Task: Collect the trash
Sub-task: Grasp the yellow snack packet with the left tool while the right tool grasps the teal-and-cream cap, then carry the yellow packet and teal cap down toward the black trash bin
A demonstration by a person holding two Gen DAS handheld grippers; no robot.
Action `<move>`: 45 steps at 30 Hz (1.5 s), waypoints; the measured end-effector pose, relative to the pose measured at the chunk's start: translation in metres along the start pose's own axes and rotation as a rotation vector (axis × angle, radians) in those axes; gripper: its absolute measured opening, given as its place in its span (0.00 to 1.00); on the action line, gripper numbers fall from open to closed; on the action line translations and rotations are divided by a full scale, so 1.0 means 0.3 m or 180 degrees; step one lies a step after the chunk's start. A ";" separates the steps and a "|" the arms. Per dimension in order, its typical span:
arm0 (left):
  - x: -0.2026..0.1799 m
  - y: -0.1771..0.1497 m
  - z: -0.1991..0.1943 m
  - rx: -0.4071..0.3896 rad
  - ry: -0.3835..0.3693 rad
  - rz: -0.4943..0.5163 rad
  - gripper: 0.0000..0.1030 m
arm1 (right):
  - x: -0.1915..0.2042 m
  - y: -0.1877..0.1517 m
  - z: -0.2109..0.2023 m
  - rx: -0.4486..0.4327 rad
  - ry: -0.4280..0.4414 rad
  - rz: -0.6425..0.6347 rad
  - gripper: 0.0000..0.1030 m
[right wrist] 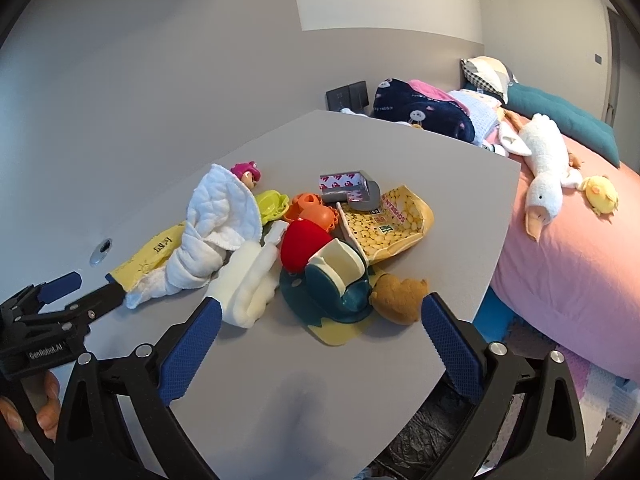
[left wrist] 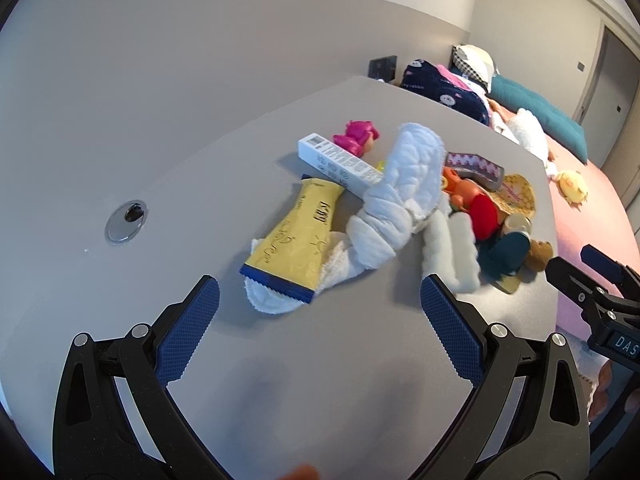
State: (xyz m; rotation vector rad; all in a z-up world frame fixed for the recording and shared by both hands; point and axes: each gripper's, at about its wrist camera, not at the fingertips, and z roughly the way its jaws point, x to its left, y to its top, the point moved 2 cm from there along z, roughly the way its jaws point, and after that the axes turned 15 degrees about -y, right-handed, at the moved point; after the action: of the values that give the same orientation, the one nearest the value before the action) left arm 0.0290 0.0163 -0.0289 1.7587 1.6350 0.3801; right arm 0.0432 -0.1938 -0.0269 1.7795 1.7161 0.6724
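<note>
grey table [right wrist: 360, 360], yellow tube [left wrist: 298, 240] with blue crimp, white quilted cloth [left wrist: 404, 176], red cap [right wrist: 302, 246], teal holder [right wrist: 344, 296], pink bedcover [right wrist: 568, 256]

Grey desk [right wrist: 280, 380] carries a heap: yellow tube [left wrist: 296, 240], white cloth [left wrist: 404, 184], white box [left wrist: 340, 162], apparently a bean packet [right wrist: 384, 224].
</note>
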 end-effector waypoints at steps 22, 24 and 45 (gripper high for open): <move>0.141 0.140 0.224 0.0150 0.0169 0.0001 0.82 | 0.025 0.041 0.208 0.0214 0.0077 -0.0122 0.63; 0.146 0.140 0.241 0.0188 0.0184 0.0010 0.82 | 0.029 0.037 0.222 0.0232 0.0087 -0.0125 0.61; 0.262 0.104 0.254 0.0300 0.0159 -0.0251 0.35 | 0.062 0.053 0.203 0.0305 0.0769 0.0220 0.49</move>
State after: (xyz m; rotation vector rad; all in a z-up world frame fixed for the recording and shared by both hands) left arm 0.1138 0.0708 -0.0819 1.7597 1.7780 0.3172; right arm 0.0981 -0.1789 -0.0594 1.8943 1.8788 0.8789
